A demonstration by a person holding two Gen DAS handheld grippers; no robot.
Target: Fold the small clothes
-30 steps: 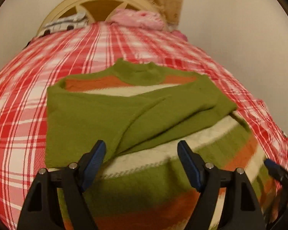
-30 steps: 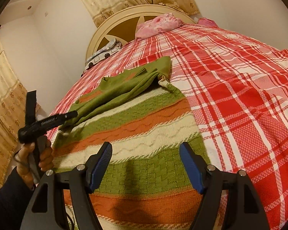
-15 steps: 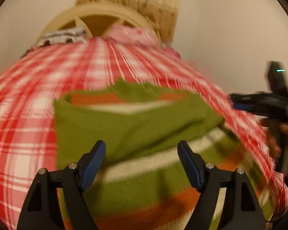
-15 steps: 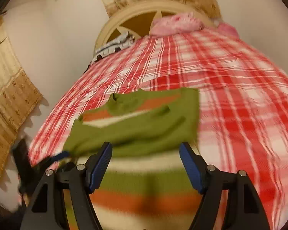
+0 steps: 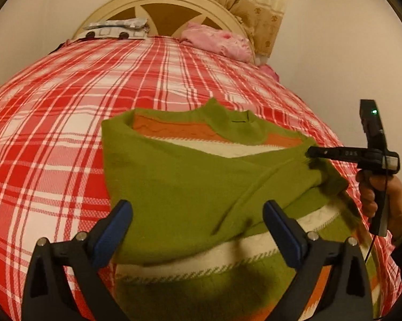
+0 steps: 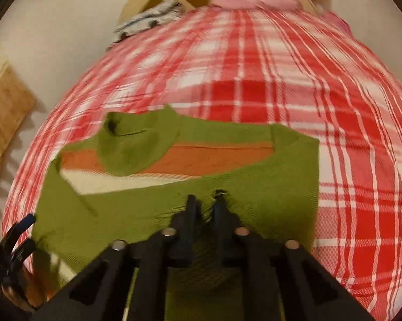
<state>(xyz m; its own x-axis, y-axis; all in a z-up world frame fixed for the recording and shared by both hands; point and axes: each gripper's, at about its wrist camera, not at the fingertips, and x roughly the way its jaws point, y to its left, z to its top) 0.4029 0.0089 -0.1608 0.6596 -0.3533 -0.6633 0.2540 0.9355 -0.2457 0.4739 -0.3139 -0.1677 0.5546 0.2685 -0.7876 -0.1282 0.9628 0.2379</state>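
Your left gripper (image 5: 198,222) hangs wide open over the green sleeve of the striped sweater (image 5: 201,184) on the plaid bed (image 5: 54,133), while your right gripper (image 5: 312,152) touches the sleeve's far fold

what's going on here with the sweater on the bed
A person with a handheld gripper in each hand is folding a striped green sweater on a red plaid bedspread. The right gripper has its jaws pinched shut on the green knit at the sweater's right side. The left gripper hovers over the near part with jaws wide open, holding nothing. Both sleeves lie folded across the chest.
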